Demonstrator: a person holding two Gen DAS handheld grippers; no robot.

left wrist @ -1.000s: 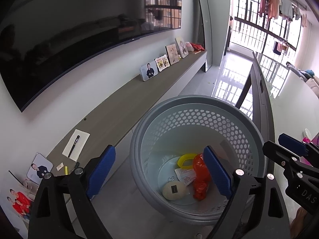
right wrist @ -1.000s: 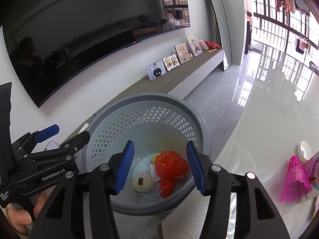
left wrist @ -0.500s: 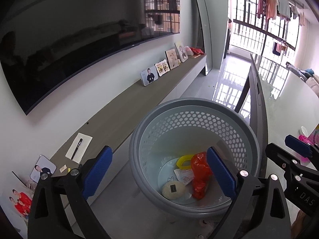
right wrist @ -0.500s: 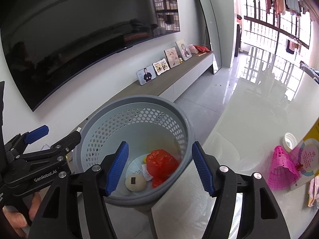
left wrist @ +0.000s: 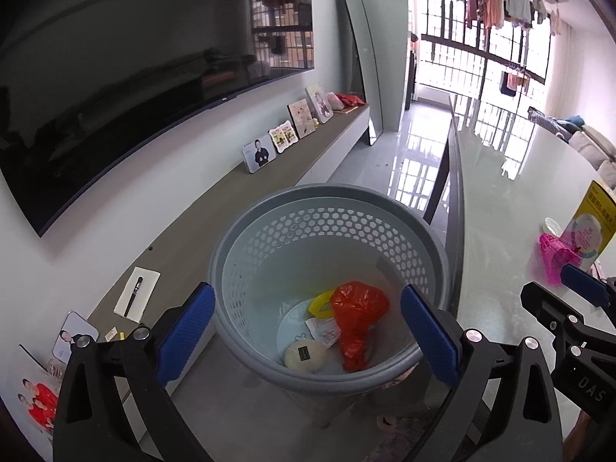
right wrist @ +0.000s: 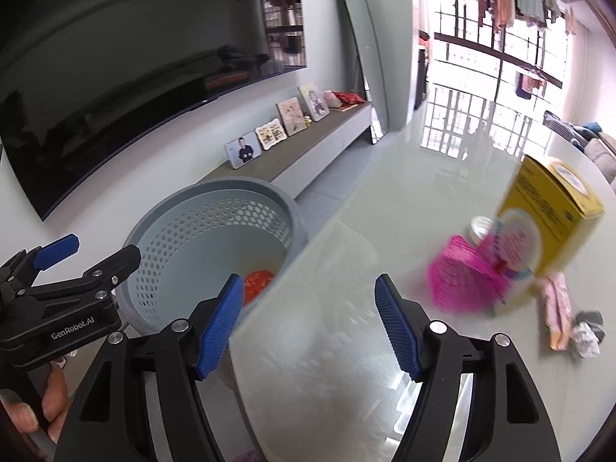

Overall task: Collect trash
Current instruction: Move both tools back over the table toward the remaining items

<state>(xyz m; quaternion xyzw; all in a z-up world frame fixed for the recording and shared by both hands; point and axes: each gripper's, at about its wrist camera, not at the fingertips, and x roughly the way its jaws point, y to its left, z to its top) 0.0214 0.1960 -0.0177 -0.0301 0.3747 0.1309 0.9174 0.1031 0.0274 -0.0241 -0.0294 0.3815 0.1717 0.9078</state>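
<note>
The remaining trash on the white table (right wrist: 346, 269) — yellow box (right wrist: 546, 227), pink mesh cone (right wrist: 466, 277), crumpled paper (right wrist: 585, 338), all motion-blurred — lies far right of the empty, spread right gripper (right wrist: 310, 321), the nearer one, while the equally spread, empty left gripper (left wrist: 308, 331) frames the grey basket (left wrist: 246, 254).

Left claw (left wrist: 306, 327) and right claw (right wrist: 308, 327) both gape wide, holding nothing.

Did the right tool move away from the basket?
Yes. The right tool has swung right: the basket now sits left, with the table ahead.
</note>
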